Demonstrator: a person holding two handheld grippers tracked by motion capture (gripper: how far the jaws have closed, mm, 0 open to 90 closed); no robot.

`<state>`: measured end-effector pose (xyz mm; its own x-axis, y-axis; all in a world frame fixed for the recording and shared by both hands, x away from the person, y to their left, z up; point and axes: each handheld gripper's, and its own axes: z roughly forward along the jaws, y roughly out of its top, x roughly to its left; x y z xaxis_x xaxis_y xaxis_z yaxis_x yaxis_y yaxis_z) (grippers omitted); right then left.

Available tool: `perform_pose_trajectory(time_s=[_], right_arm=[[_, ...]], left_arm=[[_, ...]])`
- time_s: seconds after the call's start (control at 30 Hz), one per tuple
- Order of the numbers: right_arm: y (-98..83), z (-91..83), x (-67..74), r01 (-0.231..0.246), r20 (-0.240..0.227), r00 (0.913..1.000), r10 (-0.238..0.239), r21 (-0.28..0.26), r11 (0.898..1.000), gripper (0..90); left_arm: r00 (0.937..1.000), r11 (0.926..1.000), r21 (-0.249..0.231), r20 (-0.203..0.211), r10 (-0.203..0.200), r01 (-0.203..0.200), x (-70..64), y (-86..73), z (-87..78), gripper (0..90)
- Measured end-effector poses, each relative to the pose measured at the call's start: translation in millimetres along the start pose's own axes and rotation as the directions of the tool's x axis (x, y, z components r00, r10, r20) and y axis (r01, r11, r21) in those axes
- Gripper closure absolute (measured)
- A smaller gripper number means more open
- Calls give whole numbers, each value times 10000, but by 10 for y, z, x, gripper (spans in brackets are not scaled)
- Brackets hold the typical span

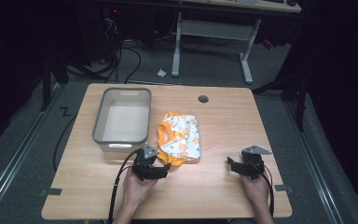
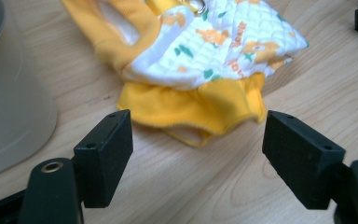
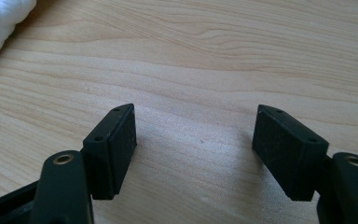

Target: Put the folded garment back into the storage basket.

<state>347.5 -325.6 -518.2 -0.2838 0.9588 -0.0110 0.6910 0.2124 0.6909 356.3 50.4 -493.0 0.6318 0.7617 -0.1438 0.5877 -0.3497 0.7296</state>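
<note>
One folded yellow-and-white printed cloth garment (image 1: 179,138) and one grey plastic tub (image 1: 122,119) are seen mid-tabletop; left gripper (image 2: 196,154) and right gripper (image 3: 195,149) are held gaping, nothing clamped, near the front edge.

The high view is lit from above onto the wooden table (image 1: 223,126), which stands bright while the floor and room around it sink into near black. The picture is soft and slightly grainy. The 2 gripper views are evenly and brightly lit, with soft shadows under the yellow and white garment (image 2: 200,65). Near jaws look a little blurred; wood grain beyond is sharp. No strong glare shows.
</note>
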Motion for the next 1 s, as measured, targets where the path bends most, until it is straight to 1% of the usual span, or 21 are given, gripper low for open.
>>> perform_pose_trajectory(time_s=[0.17,0.2,0.23,0.27,0.3,0.33,0.4,0.47,0.53,0.63,0.77,0.83,0.9,0.93,1.0], right_arm=[[0,-1,1,-7,-3,10000,7,2,10000,307],[0,-1,1,-7,-5,10000,7,3,10000,308],[0,-1,1,-6,-3,10000,6,3,10000,307],[0,-1,1,-6,-4,10000,6,3,10000,307],[0,-1,1,-6,-4,10000,6,3,10000,307],[0,-1,1,-8,-3,10000,8,3,10000,307],[-1,-1,1,-8,-3,10000,8,2,10000,307],[-1,-1,1,-10,-4,10000,10,6,10000,307],[-1,-1,1,0,3,10000,0,2,10000,306],[-1,-1,1,1,3,10000,-1,1,10000,306],[-1,0,0,12,-5,10000,-12,-7,10000,306],[-1,-1,1,1,3,10000,-1,2,10000,306],[-1,-1,0,8,-8,10000,-8,-5,10000,306],[-2,0,-1,26,-6,10000,-26,-11,10000,306],[-2,-1,0,21,-5,10000,-21,-10,10000,305]], left_arm=[[9999,9999,-24,-84,107,-107,-52,130,52,233],[9999,9999,-24,-84,107,-107,-52,130,52,231],[9997,9998,-17,-113,195,-195,-70,193,76,226],[9997,9997,-11,-107,226,-226,-78,225,93,220],[9997,9997,-11,-107,226,-226,-78,225,93,212],[9996,9997,-4,-128,249,-249,-78,286,133,209],[9993,9995,122,-237,294,-291,-74,346,180,200],[9996,9998,129,-206,178,-175,-67,393,224,199],[9995,9994,312,-262,151,-143,-60,437,278,192],[9989,9991,387,-437,181,-164,-48,493,346,182],[9984,9983,579,-572,39,-6,-24,569,438,155],[9982,9968,781,-582,-108,153,-4,591,499,165],[9977,9962,851,-662,-142,198,0,594,527,158],[9963,9943,1035,-835,-183,269,20,592,592,156],[9959,9927,1139,-850,-295,391,43,582,638,155]])
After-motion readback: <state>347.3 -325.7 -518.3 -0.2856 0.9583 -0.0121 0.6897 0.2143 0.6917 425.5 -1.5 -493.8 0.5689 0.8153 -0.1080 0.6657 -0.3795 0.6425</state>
